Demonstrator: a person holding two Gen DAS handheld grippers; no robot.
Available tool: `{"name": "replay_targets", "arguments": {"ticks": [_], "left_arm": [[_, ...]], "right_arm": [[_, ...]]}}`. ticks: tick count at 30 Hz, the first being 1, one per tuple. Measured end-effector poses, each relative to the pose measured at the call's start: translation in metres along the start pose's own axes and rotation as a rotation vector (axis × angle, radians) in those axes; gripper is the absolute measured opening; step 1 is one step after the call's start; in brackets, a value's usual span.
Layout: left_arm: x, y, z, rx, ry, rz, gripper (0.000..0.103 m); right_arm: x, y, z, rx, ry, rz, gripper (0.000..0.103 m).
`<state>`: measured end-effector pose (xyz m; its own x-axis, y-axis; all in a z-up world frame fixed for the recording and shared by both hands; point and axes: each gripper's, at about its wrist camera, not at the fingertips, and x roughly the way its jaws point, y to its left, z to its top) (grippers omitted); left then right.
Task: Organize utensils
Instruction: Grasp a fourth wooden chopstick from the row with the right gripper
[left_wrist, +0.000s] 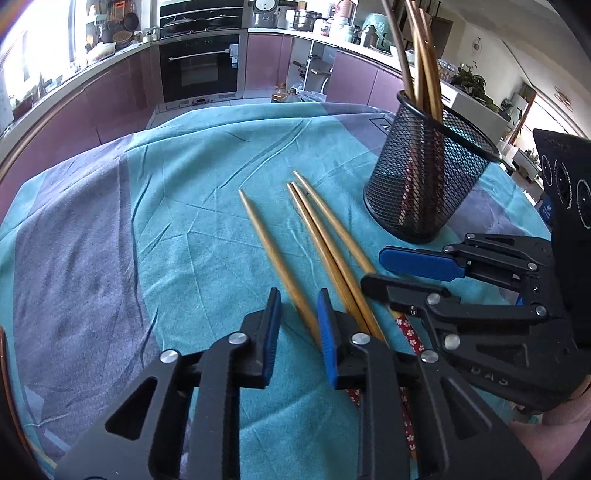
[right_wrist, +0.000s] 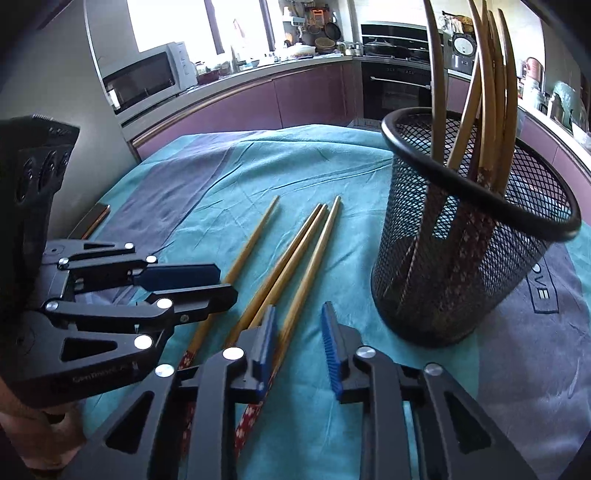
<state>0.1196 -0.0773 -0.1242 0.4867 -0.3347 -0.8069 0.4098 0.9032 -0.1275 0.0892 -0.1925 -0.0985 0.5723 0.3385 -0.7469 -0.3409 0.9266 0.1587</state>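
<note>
Four chopsticks (left_wrist: 325, 236) lie on the cloth (left_wrist: 184, 221) that covers the counter, tips pointing away toward the kitchen wall. One lies alone to the left; the other three lie close together to its right, two of them touching along their length. To the right of them, and a little farther back, stands the mesh cup (left_wrist: 424, 177), upright on the cloth, with more chopsticks standing in it and leaning against its rim. Behind the counter, an oven (left_wrist: 201, 66) is set among the cabinets.
</note>
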Motion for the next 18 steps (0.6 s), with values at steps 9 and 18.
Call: {"name": "replay_targets", "arguments": {"ticks": [9, 18], "left_arm": [[-0.005, 0.004, -0.004, -0.058, -0.024, 0.009, 0.008], [-0.018, -0.005, -0.011, -0.018, -0.036, -0.037, 0.008]], "right_arm": [[-0.009, -0.02, -0.005, 0.131, -0.045, 0.047, 0.005], [-0.02, -0.014, -0.014, 0.092, -0.042, 0.126, 0.005]]}}
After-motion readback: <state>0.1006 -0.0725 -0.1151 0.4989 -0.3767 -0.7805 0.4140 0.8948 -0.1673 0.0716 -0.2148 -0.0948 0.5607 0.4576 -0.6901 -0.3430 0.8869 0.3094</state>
